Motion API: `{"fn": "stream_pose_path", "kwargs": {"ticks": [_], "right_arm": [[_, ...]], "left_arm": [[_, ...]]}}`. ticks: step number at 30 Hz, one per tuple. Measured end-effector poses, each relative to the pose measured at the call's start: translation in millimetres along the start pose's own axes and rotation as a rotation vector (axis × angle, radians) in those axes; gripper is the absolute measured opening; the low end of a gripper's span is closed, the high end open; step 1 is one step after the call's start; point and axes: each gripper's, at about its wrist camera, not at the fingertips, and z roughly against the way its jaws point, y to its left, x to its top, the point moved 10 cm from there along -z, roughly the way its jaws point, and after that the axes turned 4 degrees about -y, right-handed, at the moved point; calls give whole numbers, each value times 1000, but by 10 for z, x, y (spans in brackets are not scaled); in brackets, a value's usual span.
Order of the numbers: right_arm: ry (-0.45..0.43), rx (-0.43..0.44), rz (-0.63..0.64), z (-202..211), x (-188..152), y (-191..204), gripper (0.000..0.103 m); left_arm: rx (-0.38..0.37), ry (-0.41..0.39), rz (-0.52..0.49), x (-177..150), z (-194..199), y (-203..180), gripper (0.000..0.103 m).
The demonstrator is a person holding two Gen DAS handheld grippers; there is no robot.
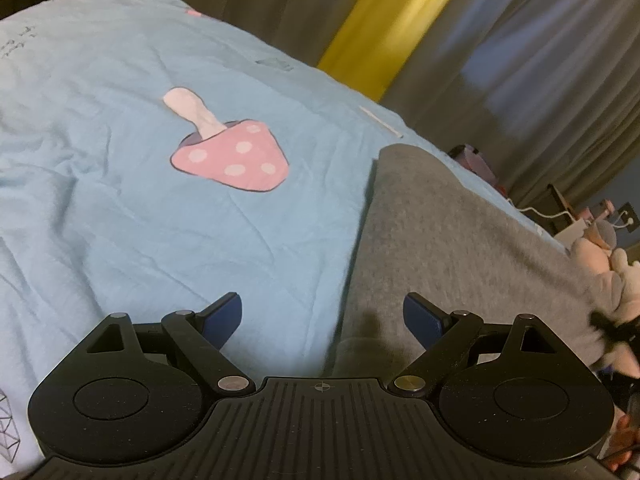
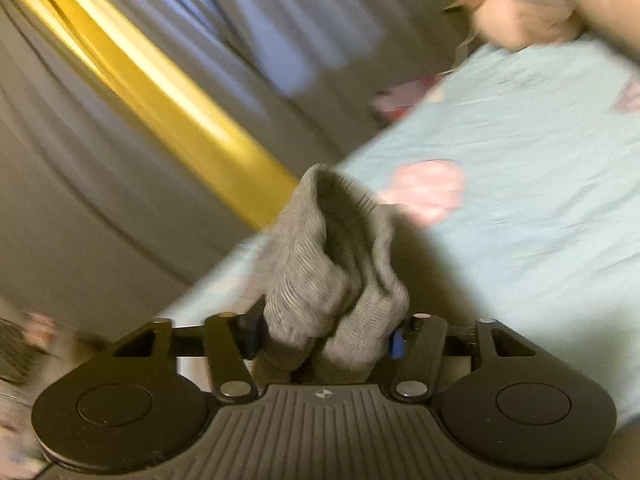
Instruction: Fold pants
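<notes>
Your left tongs (image 1: pixel 322 314) hang released, jaws spread wide with nothing between them, just above the near edge of the grey pants (image 1: pixel 452 240). The pants lie flat on the bed, on the light blue bedsheet (image 1: pixel 120 200), running away toward the right. Your right tongs (image 2: pixel 326 336) have a bunched grey cuff of the pants (image 2: pixel 328 264) between their blue pads (image 2: pixel 396 344); the cloth fills the gap and touches both sides, though the blur makes it hard to tell how firmly it is pinched. Beyond the pants the sheet shows a pink mushroom print (image 1: pixel 230 156). At the bed's far right edge sits a pale stuffed toy (image 1: pixel 612 276). Farther back hang grey curtains (image 1: pixel 520 60) with a yellow strip (image 1: pixel 396 20) between them.
</notes>
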Motion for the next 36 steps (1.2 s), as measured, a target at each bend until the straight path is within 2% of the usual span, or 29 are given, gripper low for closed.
{"fn": "stream_pose_path", "kwargs": {"ticks": [2,4,5,6,9,12,14,15,16,17,18,19,21,23,28,32,36], "right_arm": [[27,-90,33,-39,-93,-95,66],[-12,-150,111,-6,-85,-127,68],[-34,-166,139,28,-59,-121,75],[-57,-165,155,52,-19,-110,80],[-87,-100,131,93,73,-71,83],[-81,-48,148,75,68,-3,91],[-56,-41,180,-19,-6,-25,93],[-24,-64,205,-114,-78,-79,95],[32,-141,248,-229,-178,-178,95],[90,-204,288,-309,-272,-268,99],[123,-205,288,-366,-324,-322,99],[125,-178,237,-360,-307,-344,99],[93,-100,148,-302,-193,-339,99],[77,-55,120,-282,-150,-344,99],[157,-52,46,-428,-282,-483,99],[167,-37,14,-450,-314,-503,99],[149,-27,3,-479,-351,-518,99]], "left_arm": [[4,6,-9,-7,-7,-11,92],[12,15,-16,-15,-28,-15,92],[18,21,-18,-20,-36,-14,92],[21,24,-18,-23,-41,-12,92],[28,28,-16,-23,-46,-3,93],[36,37,-25,-34,-58,-4,93],[50,47,-34,-49,-71,-12,93],[58,52,-39,-55,-75,-13,93],[66,55,-45,-61,-77,-17,93],[75,56,-52,-63,-78,-21,93],[83,57,-58,-64,-79,-26,93],[91,58,-63,-66,-80,-28,93],[106,58,-81,-63,-81,-49,94],[116,56,-114,-47,-73,-111,94],[53,-23,-165,180,-76,-526,95],[24,-30,-224,476,-287,-1073,95],[22,13,-299,659,-648,-1577,95]]}}
